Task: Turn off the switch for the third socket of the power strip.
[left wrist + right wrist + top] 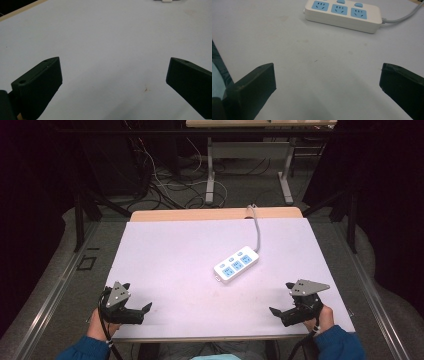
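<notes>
White plastic with three pale-blue socket faces, the power strip lies flat a little right of the middle of the table, well apart from both grippers. In the high view its long axis runs on a diagonal, from its near-left end up to its far-right end, where a grey cord leaves it and runs toward the table's far edge. In the right gripper view the strip lies across the top of the frame, sockets up, cord off to the right.

Going left to right: the left gripper sits near the table's near-left corner, held low by a hand in a blue sleeve, pointing inward toward the middle. Its jaws stand wide apart with nothing between them; in the left gripper view bare table surface lies between them. A broad open stretch of pale surface lies between the two grippers and on all sides of the strip.

The right gripper sits near the near-right corner, level and low, pointing inward, mirroring the other. Its jaws are spread fully and hold nothing.
</notes>
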Demonstrator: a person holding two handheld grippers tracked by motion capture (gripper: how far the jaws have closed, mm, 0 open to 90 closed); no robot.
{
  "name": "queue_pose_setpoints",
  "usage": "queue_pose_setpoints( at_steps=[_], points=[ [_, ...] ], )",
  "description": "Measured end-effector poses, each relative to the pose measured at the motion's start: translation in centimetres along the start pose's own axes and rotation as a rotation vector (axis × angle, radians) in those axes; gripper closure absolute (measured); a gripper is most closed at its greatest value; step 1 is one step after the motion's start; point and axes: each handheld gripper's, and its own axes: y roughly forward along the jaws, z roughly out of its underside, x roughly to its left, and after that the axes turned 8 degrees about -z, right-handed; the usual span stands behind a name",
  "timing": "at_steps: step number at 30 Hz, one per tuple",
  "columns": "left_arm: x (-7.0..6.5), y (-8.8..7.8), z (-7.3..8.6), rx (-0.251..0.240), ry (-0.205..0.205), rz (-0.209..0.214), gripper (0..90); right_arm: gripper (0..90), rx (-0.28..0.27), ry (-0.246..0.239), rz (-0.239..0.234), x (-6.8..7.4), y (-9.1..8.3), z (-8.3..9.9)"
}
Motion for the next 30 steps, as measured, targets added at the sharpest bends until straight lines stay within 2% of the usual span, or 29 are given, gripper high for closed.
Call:
queue_pose_setpoints(
  at_steps=[4, 8, 10, 12, 16, 18, 21, 23, 25, 27, 30],
  points=[
    [0.0, 0.3, -0.1, 0.009, 0.014, -0.011, 0.4, 0.1, 0.004, 0.004, 0.001, -0.1, 0.3, 0.0],
    [-0.2, 0.4, -0.1, 0.021, 0.010, -0.006, 0.3, 0.1, 0.010, 0.005, 0.007, -0.2, 0.3, -0.1],
    [-0.1, 0.4, -0.1, 0.013, 0.012, -0.010, 0.4, 0.2, 0.015, 0.004, -0.001, -0.2, 0.3, -0.2],
    [-0.1, 0.3, 0.0, 0.013, -0.002, -0.008, 0.4, 0.3, 0.005, 0.007, 0.005, -0.2, 0.4, -0.3],
    [0.0, 0.4, -0.1, 0.008, 0.009, -0.010, 0.6, 0.2, 0.007, 0.014, -0.010, -0.6, 0.7, -0.9],
    [0.0, 0.4, -0.1, 0.010, 0.013, -0.012, 0.6, 0.2, 0.002, 0.003, -0.007, -0.7, 0.7, -1.1],
    [-0.1, 0.4, -0.1, 0.014, 0.011, -0.008, 0.6, 0.2, -0.012, 0.020, -0.003, -1.1, 0.8, -1.5],
    [-0.1, 0.4, -0.1, 0.010, 0.006, -0.008, 0.6, 0.2, -0.011, 0.014, 0.000, -1.4, 1.0, -1.8],
    [0.0, 0.3, -0.1, 0.008, 0.019, -0.017, 0.6, 0.2, -0.009, 0.020, 0.002, -1.5, 1.1, -2.0],
    [0.0, 0.4, -0.2, 0.013, 0.017, -0.008, 0.6, 0.2, -0.009, 0.024, -0.006, -1.6, 1.1, -2.1],
    [0.0, 0.6, -0.2, 0.009, 0.012, -0.010, 0.7, 0.2, -0.004, 0.010, -0.012, -1.7, 1.3, -2.5]
  ],
)
